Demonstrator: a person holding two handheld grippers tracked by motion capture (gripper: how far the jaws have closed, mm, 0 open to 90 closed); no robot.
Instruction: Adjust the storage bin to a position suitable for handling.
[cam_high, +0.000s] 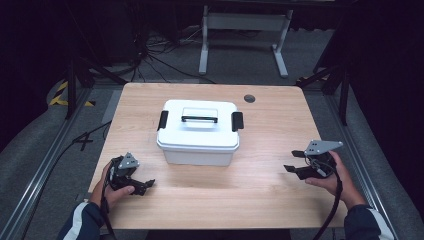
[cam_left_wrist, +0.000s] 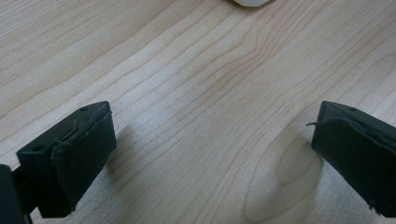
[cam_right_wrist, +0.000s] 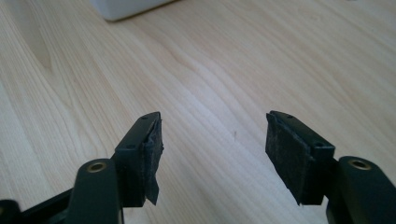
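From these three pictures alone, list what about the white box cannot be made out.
- Contents of the white box: high view, hidden by its shut lid.
- Its far wall: high view, hidden behind the box itself.
- Its body: left gripper view, cut off by the top edge; likewise in the right gripper view.

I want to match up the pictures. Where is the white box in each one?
High view: the white box sits mid-table, lid on, black handle on top.
Left gripper view: a rounded white bit of it at the top edge.
Right gripper view: its white corner at the top left.
Shared landmark: the light wooden table.
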